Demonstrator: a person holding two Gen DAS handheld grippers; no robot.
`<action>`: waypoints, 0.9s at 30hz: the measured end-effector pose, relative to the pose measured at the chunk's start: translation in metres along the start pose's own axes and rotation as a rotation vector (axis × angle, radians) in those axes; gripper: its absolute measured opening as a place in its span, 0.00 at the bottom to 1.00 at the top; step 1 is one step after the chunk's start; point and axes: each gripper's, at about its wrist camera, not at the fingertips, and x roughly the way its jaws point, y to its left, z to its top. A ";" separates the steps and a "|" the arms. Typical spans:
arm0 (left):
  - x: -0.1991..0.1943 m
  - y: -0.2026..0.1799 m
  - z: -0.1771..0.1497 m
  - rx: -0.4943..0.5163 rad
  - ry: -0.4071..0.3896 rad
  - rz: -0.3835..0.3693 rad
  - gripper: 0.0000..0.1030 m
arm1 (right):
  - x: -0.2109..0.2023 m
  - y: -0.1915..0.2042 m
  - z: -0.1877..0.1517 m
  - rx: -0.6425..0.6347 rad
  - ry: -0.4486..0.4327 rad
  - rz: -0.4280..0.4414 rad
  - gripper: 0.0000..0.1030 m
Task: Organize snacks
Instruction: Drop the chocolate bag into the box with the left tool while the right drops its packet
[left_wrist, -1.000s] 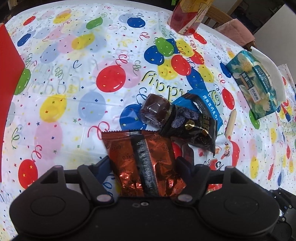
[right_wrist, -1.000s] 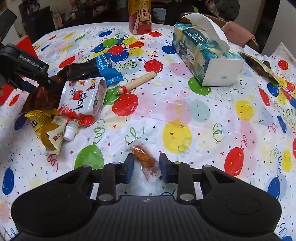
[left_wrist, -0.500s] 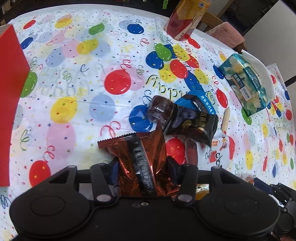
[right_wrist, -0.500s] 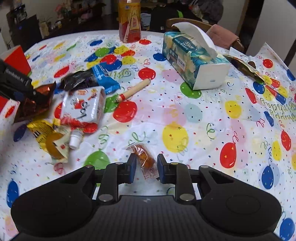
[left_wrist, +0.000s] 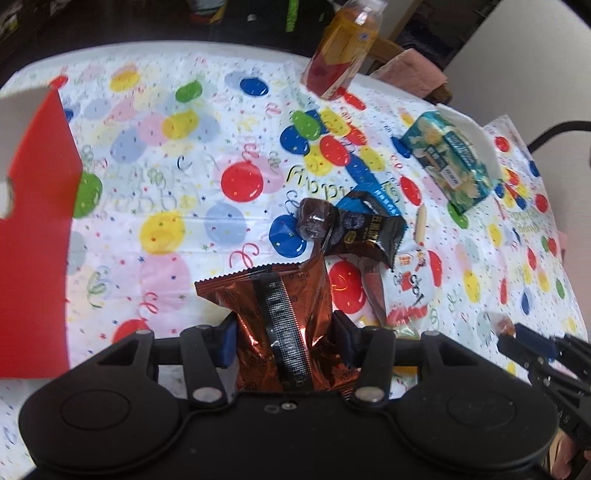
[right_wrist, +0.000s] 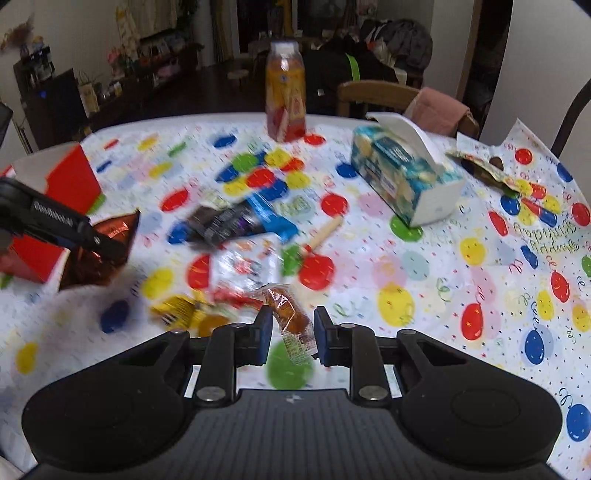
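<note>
So both tongs are loaded. The left gripper (left_wrist: 282, 338) is clamped on the foil pack (left_wrist: 275, 317), whose long axis runs straight out along the fingers. The red box (left_wrist: 35, 236) sits at about 10 o'clock from it, near, and that's my guess for the drop. The right gripper (right_wrist: 290, 334) pinches a small orange snack (right_wrist: 290, 319) and sees the box (right_wrist: 72, 177) way off at 10 o'clock, well apart. The left is clearly closer.

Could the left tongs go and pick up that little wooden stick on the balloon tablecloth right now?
Probably not yet: the left tongs are shut on a copper-brown foil snack packet, so they are full. The small wooden stick itself lies uncovered beyond the dark wrappers.
</note>
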 end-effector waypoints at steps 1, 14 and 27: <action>-0.005 0.001 0.000 0.010 -0.004 -0.007 0.47 | -0.004 0.007 0.002 0.003 -0.008 0.000 0.23; -0.074 0.035 -0.006 0.139 -0.072 -0.026 0.47 | -0.035 0.110 0.038 0.008 -0.084 0.068 0.23; -0.135 0.115 0.000 0.120 -0.156 0.003 0.47 | -0.028 0.218 0.073 -0.063 -0.115 0.153 0.23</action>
